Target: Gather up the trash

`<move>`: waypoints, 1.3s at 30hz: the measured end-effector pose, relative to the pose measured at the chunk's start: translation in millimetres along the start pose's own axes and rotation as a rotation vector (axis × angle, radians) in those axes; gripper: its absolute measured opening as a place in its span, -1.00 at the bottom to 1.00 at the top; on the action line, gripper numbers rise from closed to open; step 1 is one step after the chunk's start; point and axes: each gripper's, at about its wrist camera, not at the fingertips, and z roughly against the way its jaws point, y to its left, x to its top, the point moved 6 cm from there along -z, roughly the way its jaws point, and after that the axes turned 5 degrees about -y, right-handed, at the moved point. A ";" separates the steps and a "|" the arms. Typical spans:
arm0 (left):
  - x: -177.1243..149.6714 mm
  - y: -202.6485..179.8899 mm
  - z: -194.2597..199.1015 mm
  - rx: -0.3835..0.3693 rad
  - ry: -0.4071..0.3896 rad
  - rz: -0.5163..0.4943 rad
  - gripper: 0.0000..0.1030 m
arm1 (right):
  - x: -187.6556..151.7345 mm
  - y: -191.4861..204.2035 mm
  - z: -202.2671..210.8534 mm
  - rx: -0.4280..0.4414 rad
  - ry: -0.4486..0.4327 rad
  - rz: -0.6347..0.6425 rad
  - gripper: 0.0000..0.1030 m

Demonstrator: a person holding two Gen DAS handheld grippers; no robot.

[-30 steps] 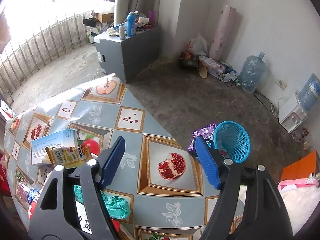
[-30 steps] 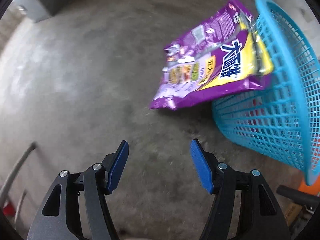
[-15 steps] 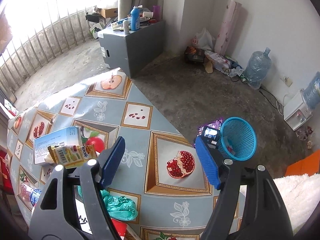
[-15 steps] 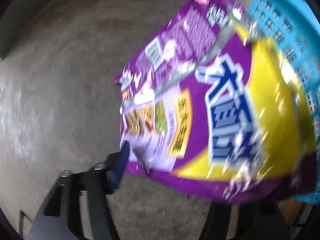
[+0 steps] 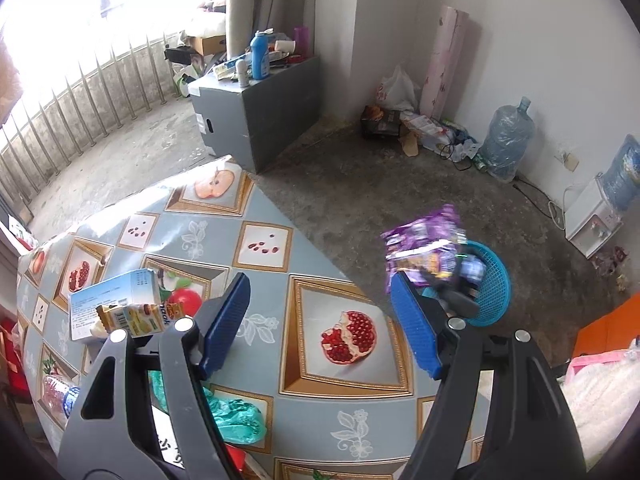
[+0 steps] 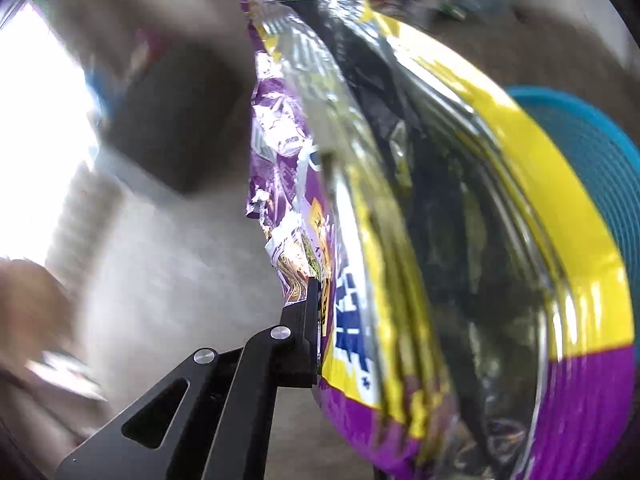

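Hanging crumpled in the right gripper (image 6: pixel 316 320), the purple and yellow snack bag (image 6: pixel 460 240) is filling most of the right wrist view, its foil-lined mouth gaping toward the camera; the jaws are clamping tight on the bag's lower edge, having just closed on it. In the left wrist view the same bag (image 5: pixel 424 248) is showing above the rim of the blue mesh basket (image 5: pixel 494 292), which is standing on the concrete floor (image 5: pixel 380 184) just beyond the table's edge. The left gripper (image 5: pixel 320 332) is hovering over the table (image 5: pixel 260 264) with its blue pads spread wide and nothing between them, above a pomegranate printed on the tablecloth. To its left on the cloth a light blue carton (image 5: pixel 112 300) and a yellow carton (image 5: pixel 136 318) are lying together, and a crumpled teal bag (image 5: pixel 236 420) is sitting near the front edge. Farther out, a grey cabinet (image 5: pixel 256 116) is carrying bottles and clutter, and a water jug (image 5: pixel 506 140) is standing by the white wall.
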 end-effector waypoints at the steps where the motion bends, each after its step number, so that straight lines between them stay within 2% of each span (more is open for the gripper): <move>1: -0.1 -2.5 2.0 -0.008 -0.005 -0.001 0.33 | 4.4 -17.5 17.8 0.021 -0.003 -0.088 -0.96; 2: -0.3 -4.7 4.1 -0.013 -0.009 -0.003 0.33 | 7.9 -39.2 32.9 0.036 -0.004 -0.186 -0.96; 4: -0.3 -10.2 8.2 -0.028 -0.019 -0.006 0.33 | 12.4 -85.6 52.2 0.004 -0.004 -0.335 -0.96; 8: 0.3 -22.0 16.2 -0.062 -0.036 -0.008 0.33 | 15.8 -149.0 46.7 -0.119 0.085 -0.440 -0.96; 11: 1.7 -30.8 25.2 -0.084 -0.062 -0.019 0.33 | 21.4 -179.0 32.9 -0.276 0.173 -0.390 -0.96; 13: 1.1 -34.0 30.5 -0.093 -0.073 -0.019 0.33 | 19.9 -188.6 14.8 -0.298 0.303 -0.359 -0.96; 15: 0.6 -35.4 34.1 -0.097 -0.079 -0.015 0.33 | 21.7 -186.7 0.3 -0.324 0.367 -0.276 -0.93; 18: -1.5 -35.1 38.7 -0.095 -0.083 -0.012 0.33 | 37.3 -178.3 -13.4 -0.308 0.379 -0.209 -0.88; 20: -2.3 -34.7 42.0 -0.095 -0.086 -0.010 0.33 | 42.2 -174.5 -22.9 -0.334 0.445 -0.128 -0.44; 21: -2.2 -34.6 43.3 -0.094 -0.087 -0.009 0.33 | 42.0 -177.1 -25.3 -0.360 0.477 -0.094 -0.07; 22: -2.2 -34.3 44.9 -0.094 -0.089 -0.008 0.33 | 44.1 -175.4 -23.3 -0.407 0.495 -0.045 0.06; 23: -2.6 -33.9 46.6 -0.095 -0.092 -0.006 0.33 | 52.5 -170.4 -25.7 -0.427 0.488 -0.015 0.09; 24: -2.8 -33.4 47.5 -0.097 -0.093 -0.005 0.33 | 58.6 -165.5 -18.2 -0.437 0.468 0.011 0.22; 25: -3.0 -32.8 49.0 -0.098 -0.095 -0.003 0.33 | 66.2 -159.3 -11.8 -0.440 0.452 0.021 0.44; 27: -2.9 -31.6 51.5 -0.101 -0.101 0.003 0.33 | 72.5 -149.6 8.6 -0.451 0.420 0.049 0.56; 30: -4.5 -30.6 57.8 -0.109 -0.111 0.010 0.33 | 84.5 -131.4 38.8 -0.483 0.358 0.136 0.56; 34: -5.5 -29.9 71.5 -0.122 -0.147 0.015 0.33 | 107.3 -112.4 94.9 -0.552 0.216 0.205 0.56; 36: -8.0 -28.4 77.2 -0.122 -0.156 0.019 0.33 | 111.3 -106.2 129.5 -0.535 0.111 0.188 0.56; 37: -9.6 -27.1 81.0 -0.119 -0.158 0.022 0.33 | 115.0 -92.2 152.3 -0.494 0.043 0.174 0.56; 39: -11.7 -24.5 88.5 -0.112 -0.163 0.030 0.33 | 121.8 -69.8 178.2 -0.434 -0.036 0.165 0.56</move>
